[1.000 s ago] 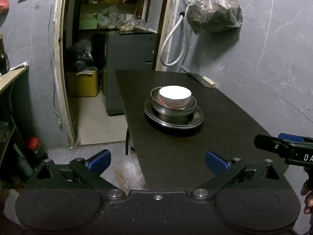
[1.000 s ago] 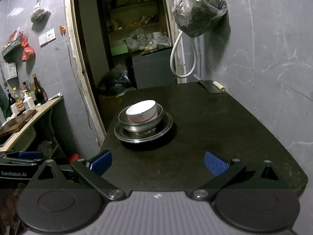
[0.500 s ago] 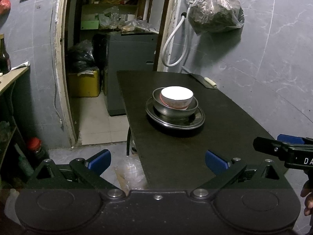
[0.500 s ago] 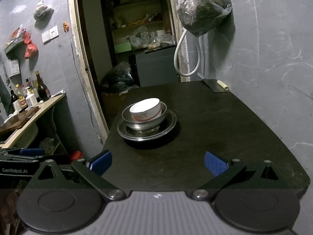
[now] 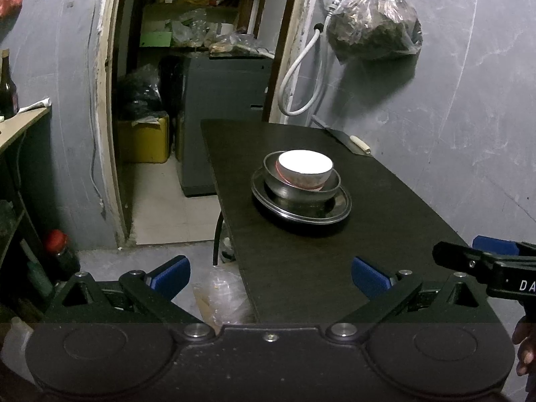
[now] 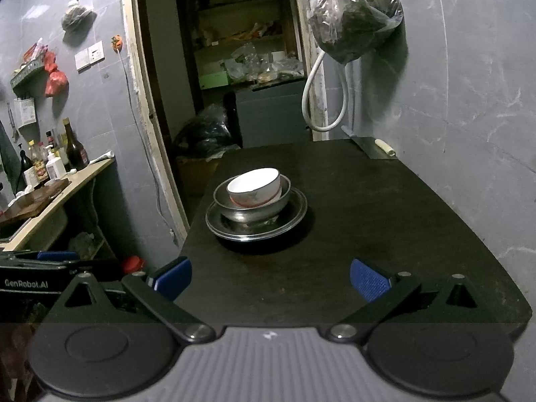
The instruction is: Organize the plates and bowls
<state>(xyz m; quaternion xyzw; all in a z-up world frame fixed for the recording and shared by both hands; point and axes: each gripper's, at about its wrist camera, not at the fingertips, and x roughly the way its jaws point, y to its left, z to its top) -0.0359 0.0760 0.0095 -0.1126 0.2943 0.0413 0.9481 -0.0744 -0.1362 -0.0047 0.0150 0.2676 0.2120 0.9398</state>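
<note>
A white bowl (image 5: 305, 169) sits inside a steel bowl (image 5: 301, 189), which stands on a steel plate (image 5: 338, 212) on the dark table (image 5: 385, 201). The same stack shows in the right wrist view: white bowl (image 6: 254, 187), steel bowl (image 6: 254, 207), plate (image 6: 291, 224). My left gripper (image 5: 269, 276) is open and empty, near the table's front left corner, well short of the stack. My right gripper (image 6: 269, 276) is open and empty at the table's front edge (image 6: 335, 301); it also shows at the right of the left wrist view (image 5: 482, 261).
A cleaver (image 6: 378, 147) lies at the table's far right, by the wall. A full plastic bag (image 6: 355, 20) and a white hose (image 6: 321, 100) hang above it. A doorway to a cluttered storeroom is behind. A counter with bottles (image 6: 60, 160) stands left.
Both grippers have drawn back a little and swung slightly; the stack sits a bit farther right in both views. The bowls and plate have not moved.
</note>
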